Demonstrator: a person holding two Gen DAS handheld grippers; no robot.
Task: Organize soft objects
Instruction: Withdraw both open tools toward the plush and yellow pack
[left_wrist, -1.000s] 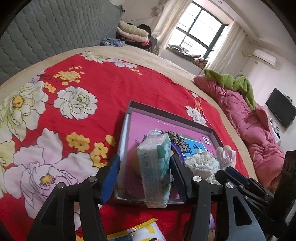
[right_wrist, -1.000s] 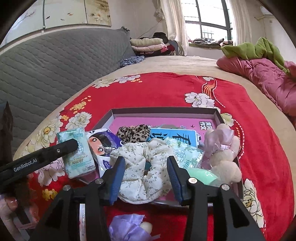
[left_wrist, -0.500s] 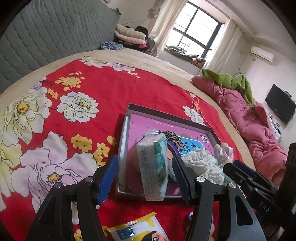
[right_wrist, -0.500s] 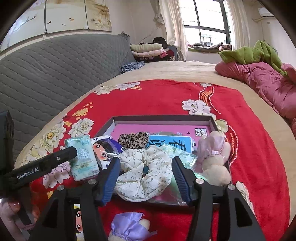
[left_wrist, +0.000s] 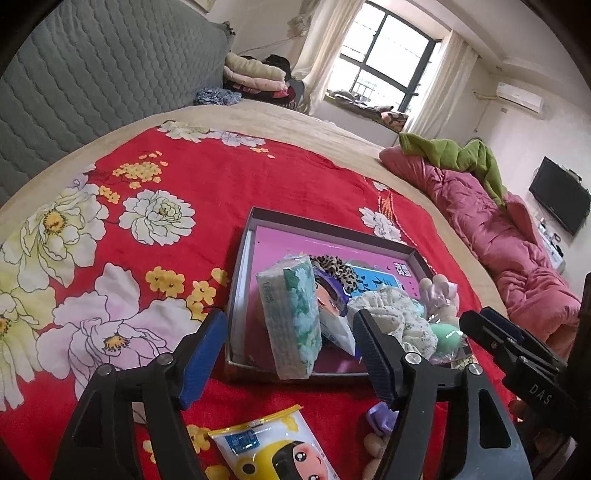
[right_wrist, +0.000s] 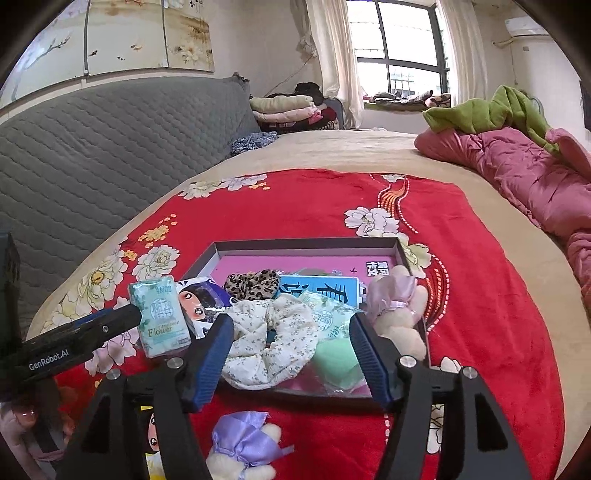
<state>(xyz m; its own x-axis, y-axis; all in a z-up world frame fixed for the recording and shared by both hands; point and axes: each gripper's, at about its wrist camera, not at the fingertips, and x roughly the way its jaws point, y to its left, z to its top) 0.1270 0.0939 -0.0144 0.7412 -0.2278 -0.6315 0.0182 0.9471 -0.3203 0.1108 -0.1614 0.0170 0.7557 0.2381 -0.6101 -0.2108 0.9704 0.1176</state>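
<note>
While your tray (left_wrist: 334, 230) holds scrunchies, the tissue pack (left_wrist: 291, 317) leans on end, long axis upward. Left gripper (left_wrist: 286, 354) and right gripper (right_wrist: 291, 360) jaws just opened wide, gripping nothing.

Daylight comes from the window (left_wrist: 384, 70) far beyond the jaws – its panes are blown out white. The bed (right_wrist: 314, 206) ahead is evenly lit and sharp, with soft shadows. Fisheye bending curves the edges – dark corners frame both views.

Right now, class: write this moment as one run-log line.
left gripper: open, just widened, off green tissue pack | right gripper: open, just widened, off floral scrunchie | both items in tray
</note>
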